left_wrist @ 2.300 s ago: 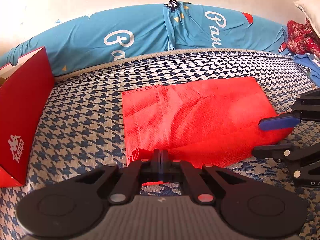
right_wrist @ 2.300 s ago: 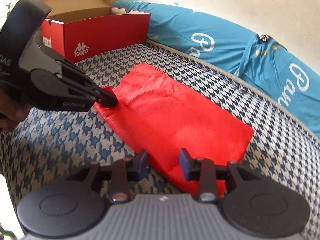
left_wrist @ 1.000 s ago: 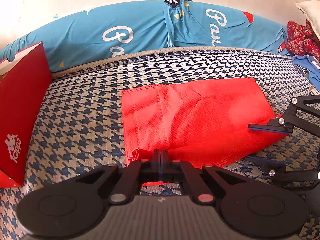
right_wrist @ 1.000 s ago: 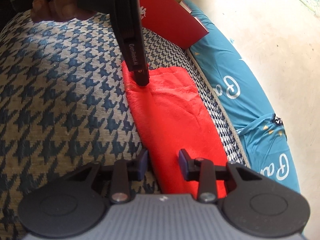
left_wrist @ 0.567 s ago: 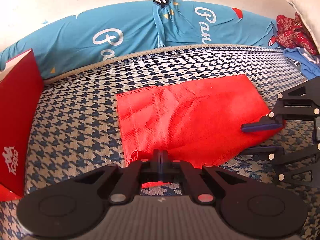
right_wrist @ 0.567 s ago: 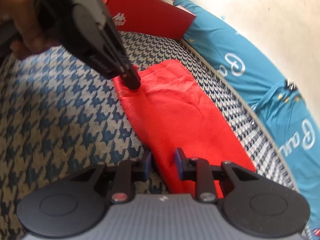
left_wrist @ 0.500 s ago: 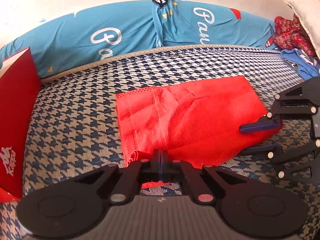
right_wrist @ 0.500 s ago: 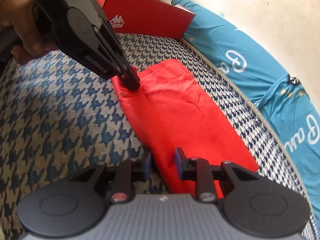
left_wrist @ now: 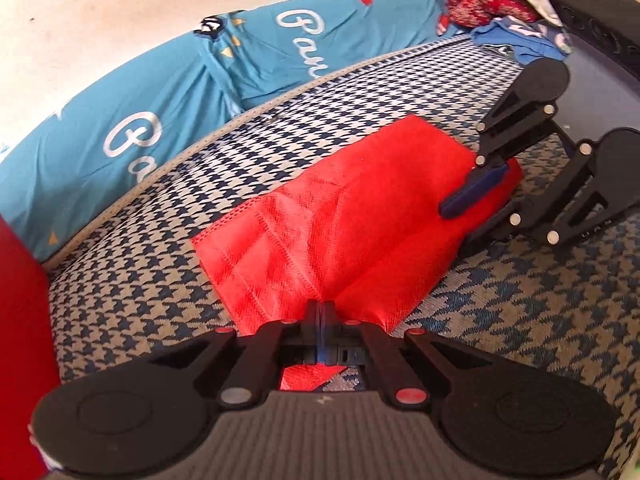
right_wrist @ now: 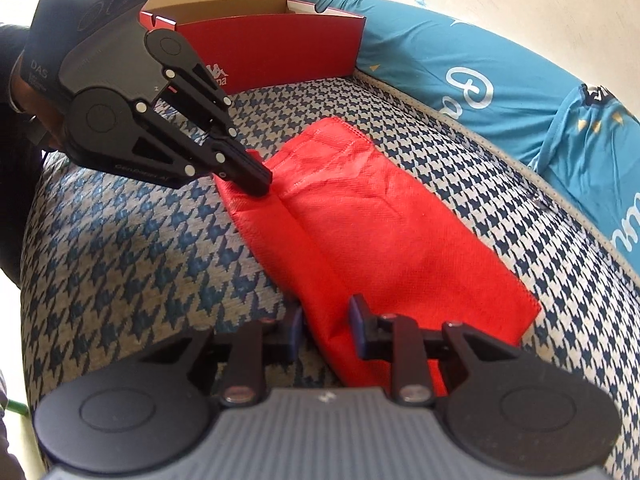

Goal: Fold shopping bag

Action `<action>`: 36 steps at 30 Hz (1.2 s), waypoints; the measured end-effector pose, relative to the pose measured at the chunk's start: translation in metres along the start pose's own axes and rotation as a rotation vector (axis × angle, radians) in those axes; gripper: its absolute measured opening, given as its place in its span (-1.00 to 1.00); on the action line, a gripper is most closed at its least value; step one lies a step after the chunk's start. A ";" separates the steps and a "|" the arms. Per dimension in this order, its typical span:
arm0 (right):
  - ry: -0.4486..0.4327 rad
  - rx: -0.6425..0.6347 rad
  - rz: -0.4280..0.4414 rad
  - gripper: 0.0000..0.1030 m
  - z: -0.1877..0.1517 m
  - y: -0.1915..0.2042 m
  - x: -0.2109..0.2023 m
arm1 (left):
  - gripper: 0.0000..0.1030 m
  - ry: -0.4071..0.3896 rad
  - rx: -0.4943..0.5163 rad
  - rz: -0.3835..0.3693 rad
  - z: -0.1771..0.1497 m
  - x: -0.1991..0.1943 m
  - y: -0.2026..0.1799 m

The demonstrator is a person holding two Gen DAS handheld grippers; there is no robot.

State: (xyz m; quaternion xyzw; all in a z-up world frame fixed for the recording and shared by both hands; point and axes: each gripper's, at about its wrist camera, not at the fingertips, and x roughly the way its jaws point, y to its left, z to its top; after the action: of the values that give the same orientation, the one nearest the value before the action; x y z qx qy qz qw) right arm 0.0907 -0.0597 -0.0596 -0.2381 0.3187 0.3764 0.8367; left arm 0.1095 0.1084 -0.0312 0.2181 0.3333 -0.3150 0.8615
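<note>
Red shopping bag (right_wrist: 372, 216) is laid flat on the houndstooth bed (right_wrist: 120, 264), just in front of the shoe box (right_wrist: 280, 40). Left gripper (left_wrist: 320, 312): fingers pressed together, pinching the bag's near edge. Right gripper (right_wrist: 325, 320): fingers partly spread astride the opposite end (no grip evident). Risk: thin, crinkly non-woven fabric may slip, skewing the fold.

right hand-held gripper (right_wrist: 324, 322) narrowed, bag (right_wrist: 360, 216) edge lifted
</note>
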 end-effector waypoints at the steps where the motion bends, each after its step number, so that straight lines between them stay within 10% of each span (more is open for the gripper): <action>1: -0.001 0.006 0.004 -0.55 0.000 -0.002 0.001 | -1.00 -0.005 0.003 -0.031 0.000 -0.001 0.005; 17: 0.001 -0.024 0.012 -0.55 0.003 -0.002 0.005 | -1.00 -0.042 -0.007 -0.263 -0.008 -0.005 0.038; 36: 0.002 -0.026 0.012 -0.55 0.003 -0.001 0.005 | -0.94 -0.052 -0.027 -0.317 -0.004 -0.008 0.051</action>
State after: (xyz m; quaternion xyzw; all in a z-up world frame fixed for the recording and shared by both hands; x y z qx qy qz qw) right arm 0.0951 -0.0555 -0.0612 -0.2474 0.3158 0.3855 0.8309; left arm 0.1378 0.1497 -0.0198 0.1431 0.3451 -0.4481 0.8121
